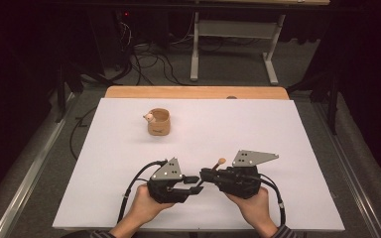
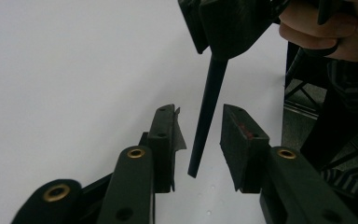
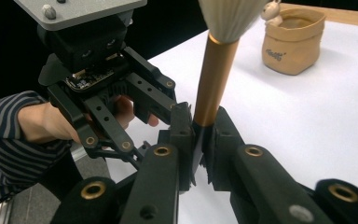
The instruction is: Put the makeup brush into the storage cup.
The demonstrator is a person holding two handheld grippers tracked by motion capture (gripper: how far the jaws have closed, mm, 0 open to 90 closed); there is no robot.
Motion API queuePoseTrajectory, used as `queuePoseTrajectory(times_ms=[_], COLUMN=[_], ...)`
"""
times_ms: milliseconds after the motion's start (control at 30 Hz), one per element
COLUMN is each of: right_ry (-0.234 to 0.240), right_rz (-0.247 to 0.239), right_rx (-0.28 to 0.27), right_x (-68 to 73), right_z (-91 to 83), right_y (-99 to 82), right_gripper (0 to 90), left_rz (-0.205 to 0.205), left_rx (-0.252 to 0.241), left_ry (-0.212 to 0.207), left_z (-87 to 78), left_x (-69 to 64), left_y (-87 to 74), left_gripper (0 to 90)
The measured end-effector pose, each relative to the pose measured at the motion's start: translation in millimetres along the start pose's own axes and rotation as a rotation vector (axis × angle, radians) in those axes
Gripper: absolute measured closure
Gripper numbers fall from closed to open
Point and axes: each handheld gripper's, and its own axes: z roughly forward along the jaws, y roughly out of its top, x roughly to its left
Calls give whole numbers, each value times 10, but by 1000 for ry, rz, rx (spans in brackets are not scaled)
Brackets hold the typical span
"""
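Observation:
A makeup brush [image 3: 213, 79] with a gold ferrule, pale bristles and a thin black handle [image 2: 208, 107] stands tilted in my right gripper [image 3: 200, 135], which is shut on it where the ferrule meets the handle. In the high view the brush [image 1: 219, 163] pokes up from the right gripper [image 1: 204, 173] near the table's front. My left gripper [image 1: 194, 182] faces it tip to tip. Its jaws [image 2: 198, 112] stand either side of the handle's lower end, with a gap on both sides and no pad touching.
A tan fabric pouch [image 1: 158, 122] with a small animal figure [image 1: 149, 117] on its rim stands at the back left of the white table sheet [image 1: 258, 129]. The wooden table edge [image 1: 193, 92] runs behind it; cables and a desk frame lie on the floor beyond.

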Motion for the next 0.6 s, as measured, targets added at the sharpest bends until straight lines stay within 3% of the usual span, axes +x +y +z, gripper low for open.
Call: queuePoseTrajectory(times_ms=[267, 533, 600], right_ry=[21, 24, 19], right_rz=[-1, 11, 9], right_rx=[7, -12, -22], right_x=[14, 5, 10], right_z=[41, 46, 38], right_y=[-9, -21, -20], right_gripper=[851, 827, 785], left_rz=[17, 40, 39], left_rx=[-3, -5, -1], left_ry=[-24, -32, -31], left_z=[-6, -17, -20], left_x=[-3, -17, -13], left_y=[-1, -2, -6], left_gripper=[819, 846, 847])
